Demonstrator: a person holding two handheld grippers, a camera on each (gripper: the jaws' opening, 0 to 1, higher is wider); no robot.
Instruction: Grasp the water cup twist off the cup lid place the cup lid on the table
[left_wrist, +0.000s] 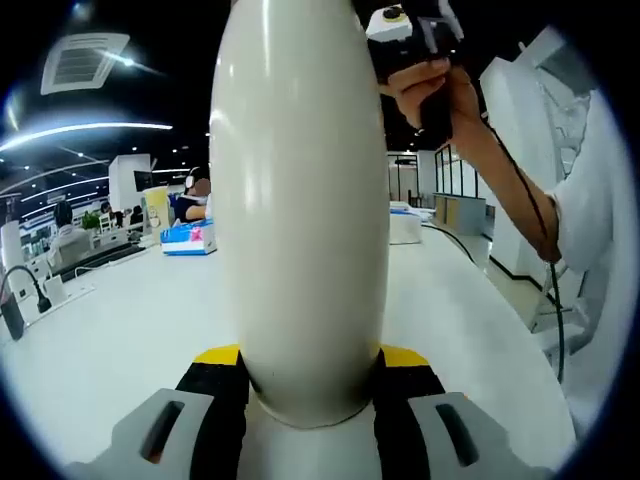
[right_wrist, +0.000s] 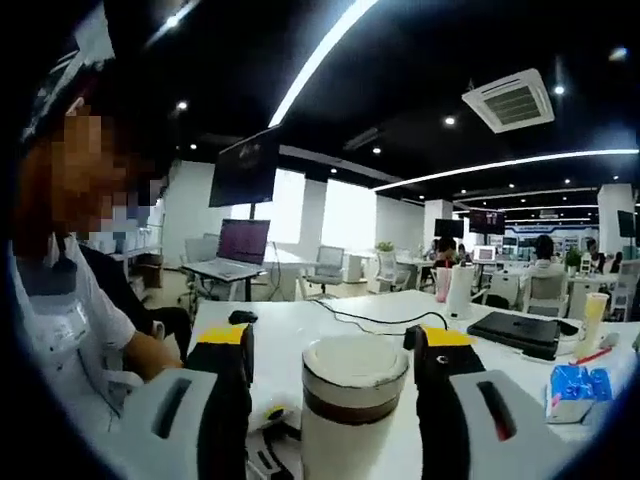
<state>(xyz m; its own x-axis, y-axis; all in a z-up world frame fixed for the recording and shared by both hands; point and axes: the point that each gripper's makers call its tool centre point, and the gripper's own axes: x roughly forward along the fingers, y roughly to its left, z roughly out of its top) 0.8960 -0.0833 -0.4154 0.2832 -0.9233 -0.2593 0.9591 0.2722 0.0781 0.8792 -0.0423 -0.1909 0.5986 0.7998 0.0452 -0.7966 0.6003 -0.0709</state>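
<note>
While the white table (right_wrist: 330, 315) spreads wide beneath both views, the water cup (left_wrist: 300, 200) stands pinched at its base between the left gripper (left_wrist: 305, 375) jaws, held clear above the surface. At its top, the cup lid (right_wrist: 355, 362) sits between the right gripper (right_wrist: 335, 365) jaws, which look spread, gaps showing either side. Twisting with so loose a hold could slip on the lid or skew the cup.
</note>
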